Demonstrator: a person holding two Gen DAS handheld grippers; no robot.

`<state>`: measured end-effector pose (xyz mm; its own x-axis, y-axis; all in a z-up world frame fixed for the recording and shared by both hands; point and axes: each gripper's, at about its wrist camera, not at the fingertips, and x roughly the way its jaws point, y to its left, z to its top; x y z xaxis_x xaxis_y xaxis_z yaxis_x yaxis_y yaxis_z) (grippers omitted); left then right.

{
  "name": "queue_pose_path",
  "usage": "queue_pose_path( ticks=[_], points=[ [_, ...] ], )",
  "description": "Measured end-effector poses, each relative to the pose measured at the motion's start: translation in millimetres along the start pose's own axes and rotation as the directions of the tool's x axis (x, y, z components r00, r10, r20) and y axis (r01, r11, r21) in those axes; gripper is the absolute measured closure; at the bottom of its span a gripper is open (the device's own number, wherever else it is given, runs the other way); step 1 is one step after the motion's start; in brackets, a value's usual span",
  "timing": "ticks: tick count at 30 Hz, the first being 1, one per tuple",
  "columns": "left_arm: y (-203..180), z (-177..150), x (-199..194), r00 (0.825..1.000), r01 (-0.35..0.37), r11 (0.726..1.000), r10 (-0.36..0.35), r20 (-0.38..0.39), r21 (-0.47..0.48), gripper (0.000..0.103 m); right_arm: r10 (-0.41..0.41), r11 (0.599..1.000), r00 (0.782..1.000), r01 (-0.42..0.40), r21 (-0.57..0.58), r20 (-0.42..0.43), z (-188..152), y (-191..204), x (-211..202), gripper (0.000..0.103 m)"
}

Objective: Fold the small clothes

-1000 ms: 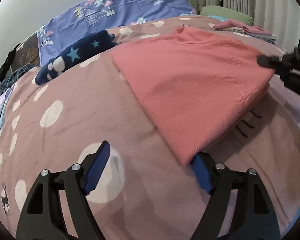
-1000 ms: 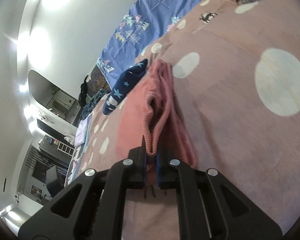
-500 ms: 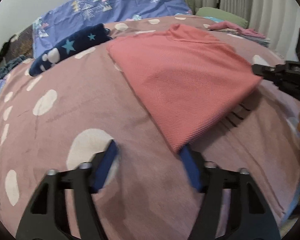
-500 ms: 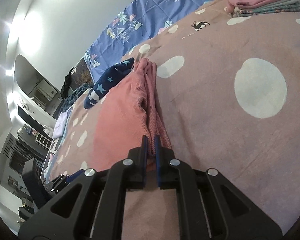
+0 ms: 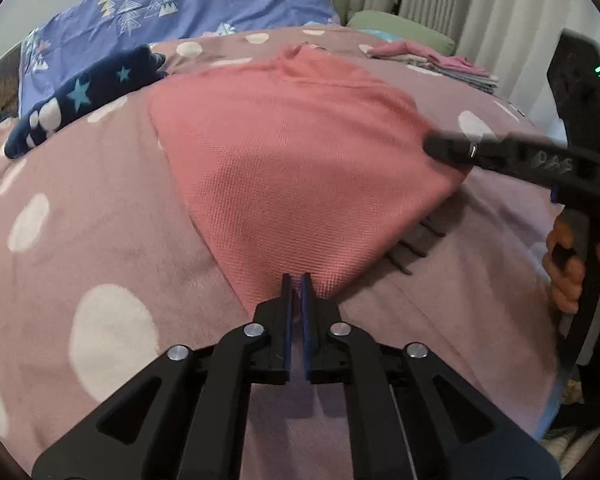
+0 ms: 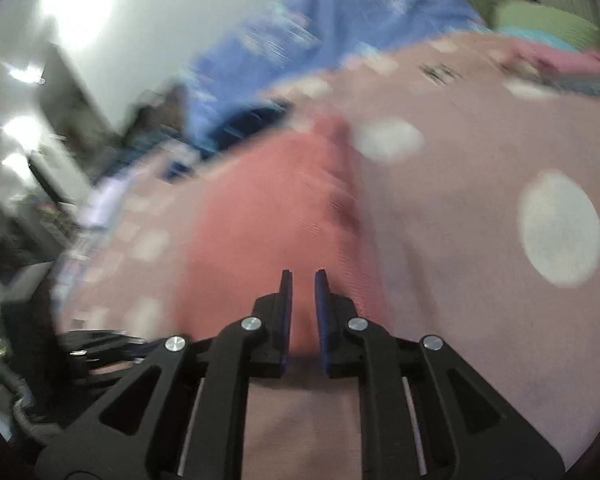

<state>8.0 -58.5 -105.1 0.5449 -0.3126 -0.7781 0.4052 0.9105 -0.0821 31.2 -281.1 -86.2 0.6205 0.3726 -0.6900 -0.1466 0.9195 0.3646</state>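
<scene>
A pink knitted garment (image 5: 292, 152) lies folded flat on the dotted mauve bedspread (image 5: 100, 220). My left gripper (image 5: 296, 276) is closing on the garment's near corner, and the cloth is pinched between its blue pads. My right gripper (image 5: 430, 146) reaches in from the right and grips the garment's right corner. The right wrist view is blurred; there my right gripper (image 6: 302, 274) has the pink garment (image 6: 260, 208) between its narrow-set pads. A person's hand (image 5: 564, 272) holds the right gripper's handle.
A navy garment with stars (image 5: 80, 96) lies at the back left of the bed. A stack of folded clothes (image 5: 440, 64) sits at the back right, near a green pillow (image 5: 396, 26). A blue tree-print sheet (image 5: 200, 4) covers the head end.
My left gripper's jaws went from wide apart to closed on the pink garment's near corner. The right gripper swung and rolled while keeping hold of the right corner.
</scene>
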Motion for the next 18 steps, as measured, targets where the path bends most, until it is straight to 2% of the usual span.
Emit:
queue_pose_path(
  ticks=[1,3,5,7,8,9,12,14,18],
  points=[
    [1,-1,-2,1.0,0.011,1.0,-0.011,0.005,-0.004,0.097,-0.03,1.0,0.999,0.03,0.0,-0.017,-3,-4,4,0.103],
    [2,-1,-4,1.0,0.021,1.0,-0.021,-0.002,-0.002,0.097,-0.01,1.0,1.0,0.01,0.002,-0.016,-8,-11,4,0.103],
    [3,-1,-3,1.0,0.025,1.0,-0.025,-0.007,0.008,0.097,-0.043,0.998,0.999,0.043,-0.05,-0.004,-7,-1,0,0.103],
    [4,2,-3,0.999,0.029,1.0,-0.029,-0.018,-0.006,0.097,-0.045,0.996,0.999,0.046,-0.076,0.005,-8,5,-4,0.098],
    [5,5,-5,0.999,0.03,0.999,-0.03,-0.018,-0.016,0.097,-0.024,0.997,1.0,0.025,-0.077,0.009,-8,7,-8,0.093],
    [7,8,-9,1.0,0.029,0.999,-0.029,0.0,-0.035,0.097,-0.004,0.997,1.0,0.005,-0.072,0.013,-6,7,-12,0.091],
    [14,19,-29,0.996,0.029,0.997,-0.023,0.089,-0.07,0.096,0.038,0.997,0.998,-0.034,-0.07,0.052,8,9,-27,0.087],
    [23,29,-36,0.991,0.014,0.996,-0.002,0.136,-0.088,0.095,0.035,0.995,0.996,-0.028,-0.092,0.079,24,12,-32,0.084],
    [45,51,-27,0.988,-0.042,0.99,0.061,0.142,-0.135,0.088,0.02,0.987,0.995,-0.005,-0.16,0.095,61,20,-17,0.082]
  ],
)
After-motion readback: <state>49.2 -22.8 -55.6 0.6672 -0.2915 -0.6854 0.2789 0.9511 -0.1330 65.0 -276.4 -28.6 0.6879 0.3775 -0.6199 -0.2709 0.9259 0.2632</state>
